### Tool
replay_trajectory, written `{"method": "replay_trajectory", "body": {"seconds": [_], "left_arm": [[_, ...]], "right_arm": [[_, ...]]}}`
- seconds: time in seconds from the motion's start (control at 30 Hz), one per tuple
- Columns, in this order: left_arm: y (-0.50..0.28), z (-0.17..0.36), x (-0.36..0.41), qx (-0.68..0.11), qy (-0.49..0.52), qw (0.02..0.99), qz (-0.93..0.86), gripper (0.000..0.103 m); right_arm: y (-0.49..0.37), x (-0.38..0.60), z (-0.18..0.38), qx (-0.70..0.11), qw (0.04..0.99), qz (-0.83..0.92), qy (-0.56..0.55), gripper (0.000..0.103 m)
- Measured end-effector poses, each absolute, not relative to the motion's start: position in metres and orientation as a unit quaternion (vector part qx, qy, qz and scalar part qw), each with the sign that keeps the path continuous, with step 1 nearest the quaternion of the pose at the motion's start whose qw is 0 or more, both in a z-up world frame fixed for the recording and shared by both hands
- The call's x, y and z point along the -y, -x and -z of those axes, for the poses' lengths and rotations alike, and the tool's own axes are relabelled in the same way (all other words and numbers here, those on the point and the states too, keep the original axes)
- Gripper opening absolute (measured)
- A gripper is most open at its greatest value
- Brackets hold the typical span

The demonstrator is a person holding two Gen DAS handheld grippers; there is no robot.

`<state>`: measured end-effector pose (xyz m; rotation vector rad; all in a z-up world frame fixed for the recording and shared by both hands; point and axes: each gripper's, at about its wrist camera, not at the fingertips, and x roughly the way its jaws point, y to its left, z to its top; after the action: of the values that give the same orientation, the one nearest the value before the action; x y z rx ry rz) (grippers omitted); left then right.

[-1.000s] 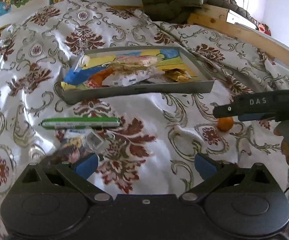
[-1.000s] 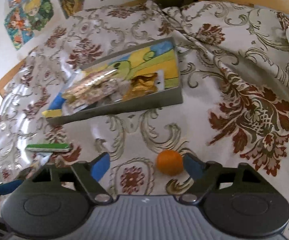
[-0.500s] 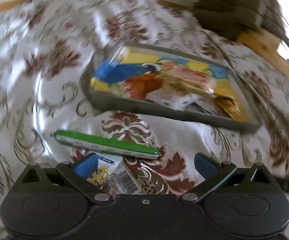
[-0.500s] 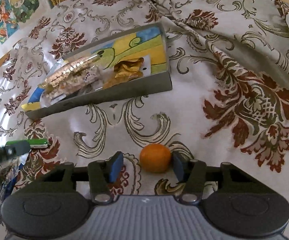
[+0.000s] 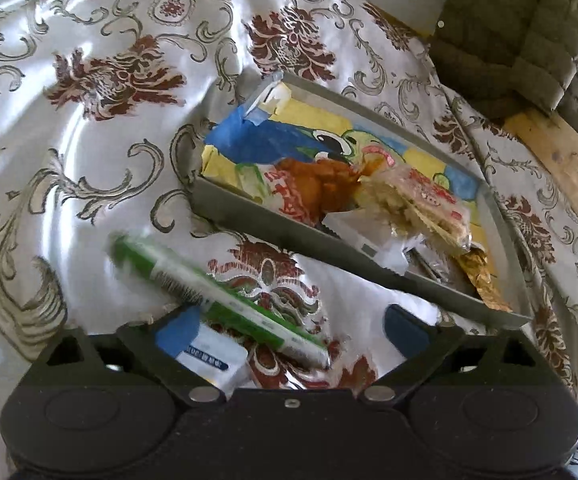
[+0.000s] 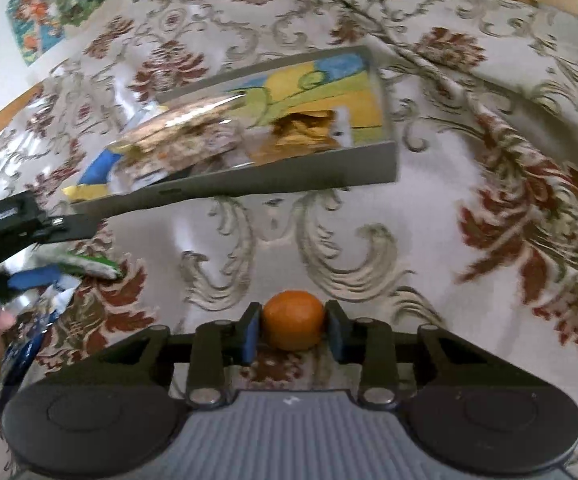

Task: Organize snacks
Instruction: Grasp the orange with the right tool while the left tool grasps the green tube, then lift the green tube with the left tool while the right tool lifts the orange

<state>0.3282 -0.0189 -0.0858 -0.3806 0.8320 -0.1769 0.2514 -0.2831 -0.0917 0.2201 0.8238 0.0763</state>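
A grey tray (image 5: 273, 232) with a parrot picture inside holds several snack packets (image 5: 413, 204) on the patterned bedspread; it also shows in the right wrist view (image 6: 273, 178). My left gripper (image 5: 285, 330) is open, low over a green stick packet (image 5: 217, 300) and a blue and white packet (image 5: 205, 356) that lie between its fingers. My right gripper (image 6: 292, 330) is shut on a small orange (image 6: 293, 326) that rests on the bedspread in front of the tray. The left gripper (image 6: 21, 228) shows at the left of the right wrist view.
An olive quilted jacket (image 5: 529, 36) lies on the wooden bed frame (image 5: 549, 148) behind the tray. Paintings (image 6: 61, 0) hang on the wall at the back left. The bedspread has folds to the right of the tray.
My right gripper's fingers have closed from wide open onto the orange. My left gripper has swung left and down over the green stick and blue packet.
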Motion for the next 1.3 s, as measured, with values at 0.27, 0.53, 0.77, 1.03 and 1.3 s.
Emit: {"method": "replay_trajectory", "body": {"seconds": [0.27,0.53,0.77,1.03,1.3], "left_arm": [[-0.336,0.092,0.02,-0.4,0.126,0.905,0.063,0.051],[-0.341,0.095,0.017,-0.41,0.134,0.899,0.073,0.051],[-0.328,0.094,0.024,-0.399,0.144,0.901,0.092,0.035],[-0.326,0.099,0.044,-0.423,0.106,0.889,0.14,0.035],[-0.323,0.095,0.035,-0.432,0.147,0.881,0.128,0.028]], "right_arm": [[-0.254,0.251,0.093,-0.392,0.912,-0.096,-0.07,0.038],[-0.256,0.236,0.092,-0.384,0.913,-0.125,-0.056,0.037],[-0.255,0.223,0.09,-0.371,0.916,-0.144,-0.038,0.037],[-0.255,0.229,0.086,-0.364,0.92,-0.139,-0.048,0.037],[-0.251,0.23,0.082,-0.341,0.929,-0.133,-0.049,0.037]]}}
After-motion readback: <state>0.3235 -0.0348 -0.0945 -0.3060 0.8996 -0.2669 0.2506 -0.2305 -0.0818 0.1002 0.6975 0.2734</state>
